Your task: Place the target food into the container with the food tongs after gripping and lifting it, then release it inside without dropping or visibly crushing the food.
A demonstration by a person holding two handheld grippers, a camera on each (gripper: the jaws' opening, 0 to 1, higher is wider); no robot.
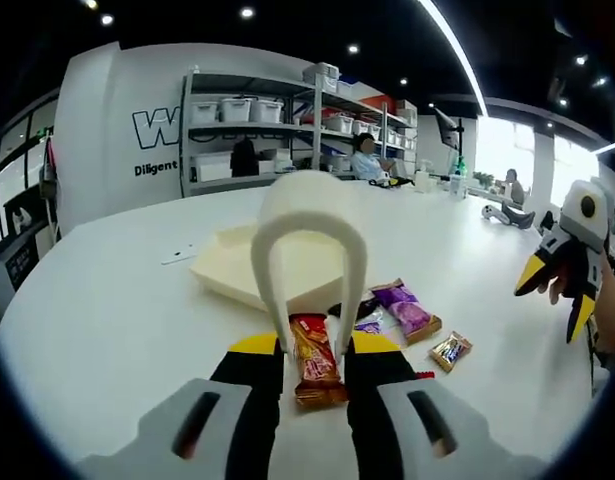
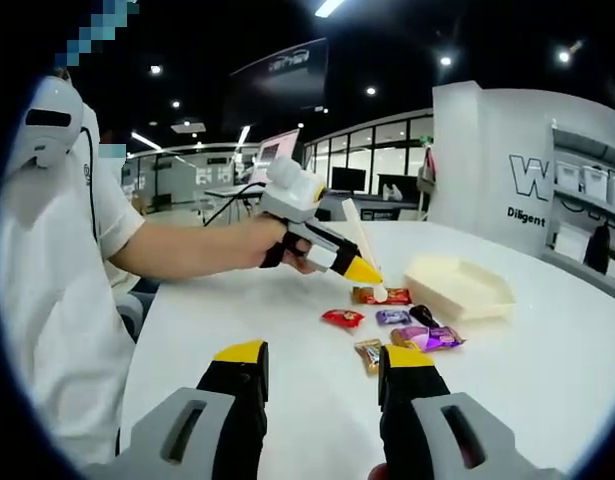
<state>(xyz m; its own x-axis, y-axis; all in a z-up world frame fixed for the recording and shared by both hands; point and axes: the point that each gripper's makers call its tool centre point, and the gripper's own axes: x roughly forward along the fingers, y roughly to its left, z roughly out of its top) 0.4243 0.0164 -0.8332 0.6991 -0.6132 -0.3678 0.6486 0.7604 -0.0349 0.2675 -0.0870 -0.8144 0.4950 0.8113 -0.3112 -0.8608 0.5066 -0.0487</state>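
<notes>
Left gripper view: orange snack packet (image 1: 317,362) between white tongs' (image 1: 309,250) tips, jaws clamping tongs

Cream tongs (image 1: 309,255) and tray (image 2: 459,287), red-orange snack packet (image 1: 315,361), purple wrapper (image 1: 409,309), white table (image 1: 107,310)

Your scene is bright and evenly lit. Light comes from ceiling spotlights (image 1: 247,12) and a long strip light (image 1: 457,50) overhead, with daylight blowing out the windows (image 1: 502,145) at far right in the left gripper view. The white tabletop (image 1: 117,300) shows soft glare and only faint, short shadows under the snack packets (image 2: 387,318). Straight lines bow strongly toward the edges. Nearby objects read sharp; far shelves (image 1: 277,110) look slightly soft.
</notes>
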